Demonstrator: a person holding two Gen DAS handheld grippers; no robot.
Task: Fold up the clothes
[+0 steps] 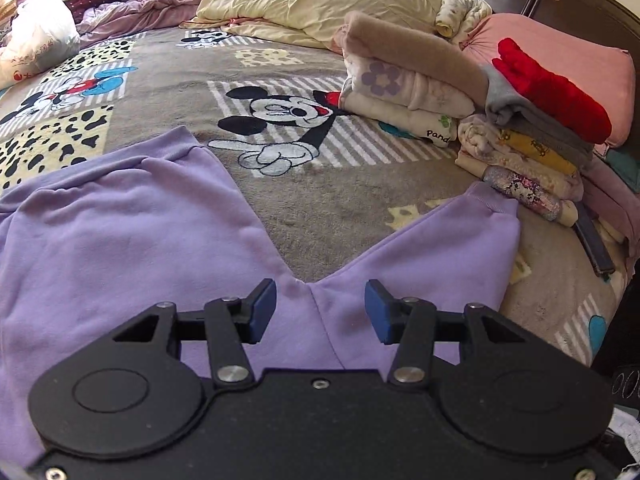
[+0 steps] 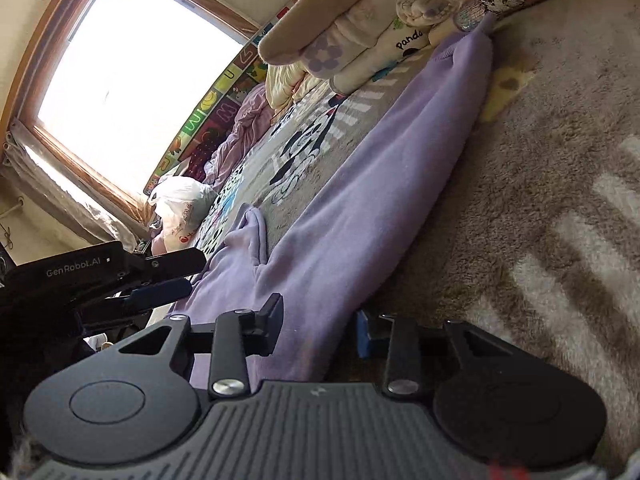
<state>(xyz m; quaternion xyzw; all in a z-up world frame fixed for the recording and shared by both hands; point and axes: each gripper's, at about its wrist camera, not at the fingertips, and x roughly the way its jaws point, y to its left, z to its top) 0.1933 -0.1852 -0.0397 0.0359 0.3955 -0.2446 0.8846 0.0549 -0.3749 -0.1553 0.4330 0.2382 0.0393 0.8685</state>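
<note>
Lilac sweatpants point(image 1: 120, 232) lie flat on the bed, legs spread in a V toward the far side. My left gripper point(image 1: 320, 308) is open and hovers just above the crotch of the pants, blue pads either side of the seam. In the right wrist view the pants point(image 2: 360, 184) run away from me along the blanket. My right gripper point(image 2: 320, 328) is open, tilted sideways, with the near edge of a pant leg between its fingers. The left gripper point(image 2: 160, 280) shows at the left of that view.
Two stacks of folded clothes point(image 1: 408, 84) point(image 1: 536, 136) stand at the right by a pink pillow point(image 1: 560, 60). A cream quilt point(image 1: 312, 4) and a white plastic bag point(image 1: 36, 40) lie at the far side. The Mickey Mouse blanket point(image 1: 280, 128) covers the bed. A window point(image 2: 120, 60) is at the left.
</note>
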